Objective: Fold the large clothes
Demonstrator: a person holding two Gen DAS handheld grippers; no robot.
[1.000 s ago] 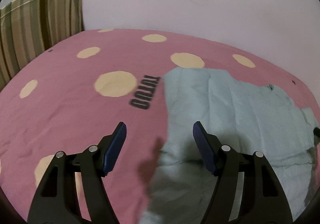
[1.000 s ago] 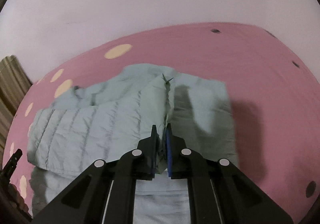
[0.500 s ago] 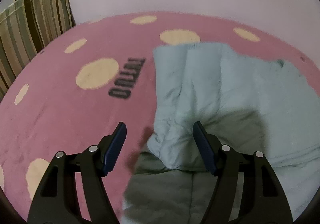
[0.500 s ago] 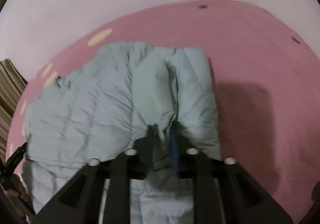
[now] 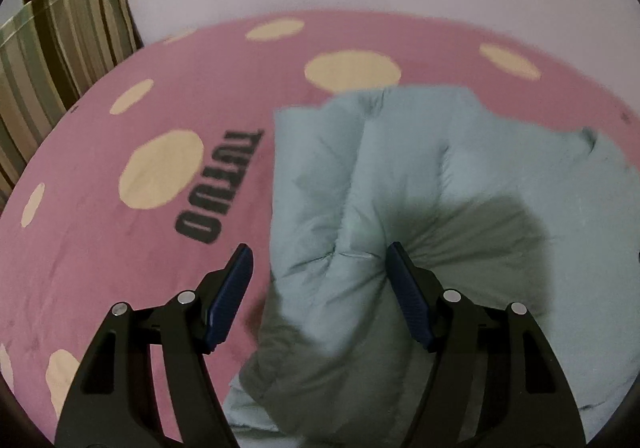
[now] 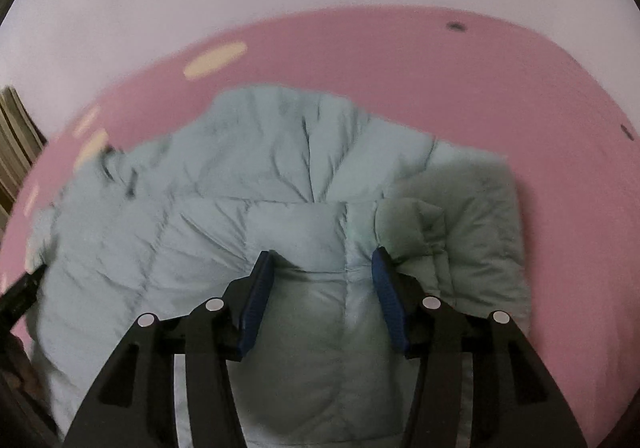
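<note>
Across the pink spotted bed sheet (image 5: 100, 248) lies one pale blue quilted jacket (image 5: 440, 167), folded over itself; its left edge runs straight from 12 to 6 o'clock beside the black lettering (image 5: 218, 187). Bare sheet stays open at 9 o'clock in the left view and from 12 to 3 o'clock in the right view. Two grippers show: the left gripper (image 5: 318, 260) stands apart over the jacket's near edge, and the right gripper (image 6: 322, 264) is opening above the padded fabric, its pads off it. One striped curtain (image 5: 60, 47) hangs at 10 o'clock.
</note>
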